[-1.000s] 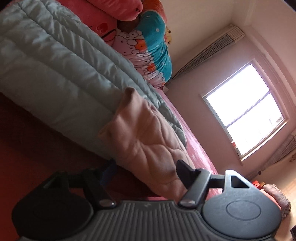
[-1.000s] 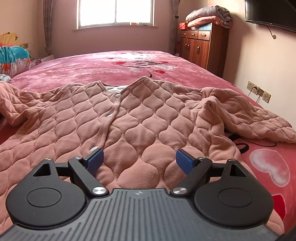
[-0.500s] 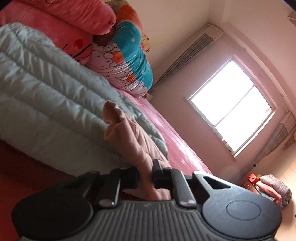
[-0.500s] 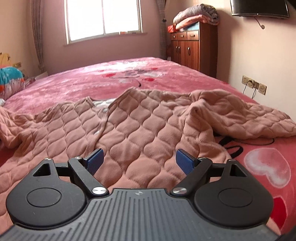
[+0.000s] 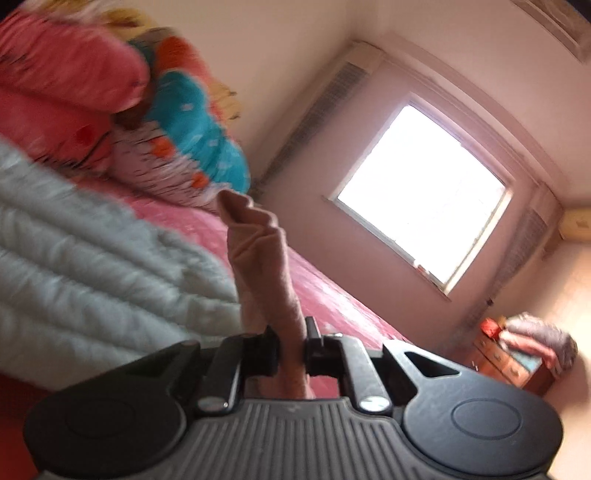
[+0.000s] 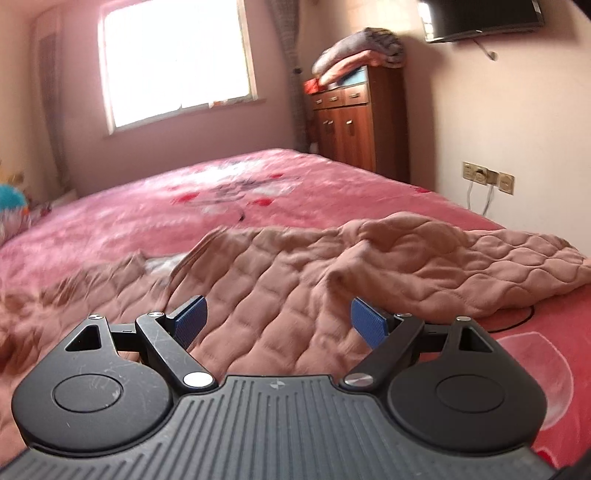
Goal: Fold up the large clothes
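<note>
Change vs earlier: left gripper (image 5: 291, 343) jaws have just been closing, from spread wide around the pink cloth to clamped on it; cloth end now stands up above the jaws w/ more wall + window behind it; in right view the garment lies more bunched twd the right, view blurrier
Left jaws: pressed together on a narrow fold of the quilted pink garment (image 5: 264, 266), cloth sticking up out of the pinch, its tip crumpled
Right gripper (image 6: 277, 319): jaws spread wide, blue pads (image 6: 190, 319) clear of fabric, nothing between them; hovers just above the garment
Garment: spread over the pink bedspread (image 6: 155, 214), quilted front facing up, one sleeve trailing off to the right; left part smeared by blur
Left-view bkgd: pale grey-green duvet (image 5: 92, 273) at left, stack of bright pillows (image 5: 177, 147) beyond it
Room: window (image 6: 173, 62) on far wall, wooden cabinet (image 6: 354, 118) w/ folded blankets (image 6: 362, 51) on top, TV (image 6: 484, 16) on right wall, wall sockets (image 6: 487, 177) below it
</note>
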`<state>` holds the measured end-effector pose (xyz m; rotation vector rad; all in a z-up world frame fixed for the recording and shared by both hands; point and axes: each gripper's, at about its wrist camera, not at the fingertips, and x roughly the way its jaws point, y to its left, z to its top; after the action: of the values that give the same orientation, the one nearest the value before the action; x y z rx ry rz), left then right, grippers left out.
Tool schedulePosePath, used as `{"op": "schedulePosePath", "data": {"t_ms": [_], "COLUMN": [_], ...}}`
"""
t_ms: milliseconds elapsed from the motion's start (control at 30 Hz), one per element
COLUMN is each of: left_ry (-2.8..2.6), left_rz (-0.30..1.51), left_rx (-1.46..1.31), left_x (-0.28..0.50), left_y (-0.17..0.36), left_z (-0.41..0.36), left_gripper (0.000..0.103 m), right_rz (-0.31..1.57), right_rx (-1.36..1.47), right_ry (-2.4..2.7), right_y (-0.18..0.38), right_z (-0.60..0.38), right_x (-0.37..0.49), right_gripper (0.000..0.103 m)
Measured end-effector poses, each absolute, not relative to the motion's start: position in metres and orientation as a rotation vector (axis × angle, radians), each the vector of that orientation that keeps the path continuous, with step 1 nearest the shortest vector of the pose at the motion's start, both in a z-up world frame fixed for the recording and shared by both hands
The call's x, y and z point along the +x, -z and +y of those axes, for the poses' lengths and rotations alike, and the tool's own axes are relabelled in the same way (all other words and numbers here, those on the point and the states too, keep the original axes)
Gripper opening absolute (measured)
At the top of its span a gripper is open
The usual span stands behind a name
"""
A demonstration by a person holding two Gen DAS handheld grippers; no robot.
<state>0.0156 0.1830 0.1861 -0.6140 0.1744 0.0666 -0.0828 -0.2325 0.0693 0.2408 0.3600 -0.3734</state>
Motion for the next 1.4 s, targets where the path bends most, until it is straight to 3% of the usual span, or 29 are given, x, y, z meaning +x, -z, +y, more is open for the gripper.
{"op": "schedulePosePath", "data": {"t_ms": [233,433,767,1167,1267,1333,1400], "left_ry": [0.182,0.398,0.622,0.658,0.669,0.682,0.698], "left_rz": [0.188,0.242,0.473,0.633,0.646,0.649,0.65], "left_rx": [-0.455,-0.361,-0.227,-0.12,-0.112,-0.122,-0.139], "left_x": [0.04,0.046,0.047,0.05,0.05,0.048,0.041], "left_y": [-0.227,-0.226,-0.15,-0.087,-0.085,-0.089,-0.098], "left_z": [0.085,-0.029,-0.178,-0.224,-0.234,-0.232,-0.224], "left_gripper": [0.009,0.009,0.009,0.011,0.015,0.022,0.041], "right_rz": [0.29,0.244,0.195,0.201,0.21,0.214,0.218], "right_rx": [0.41,0.575,0.756,0.832,0.83,0.822,0.812], "right_ry": [0.427,0.477,0.518,0.5,0.485,0.481,0.476], "right_y": [-0.074,-0.072,-0.069,-0.068,-0.067,-0.068,-0.068], "right_z": [-0.269,-0.301,-0.342,-0.349,-0.349,-0.348,-0.347], "right_x": [-0.093,-0.107,-0.126,-0.123,-0.118,-0.117,-0.116], "right_gripper": [0.103,0.103,0.103,0.103,0.103,0.103,0.103]}}
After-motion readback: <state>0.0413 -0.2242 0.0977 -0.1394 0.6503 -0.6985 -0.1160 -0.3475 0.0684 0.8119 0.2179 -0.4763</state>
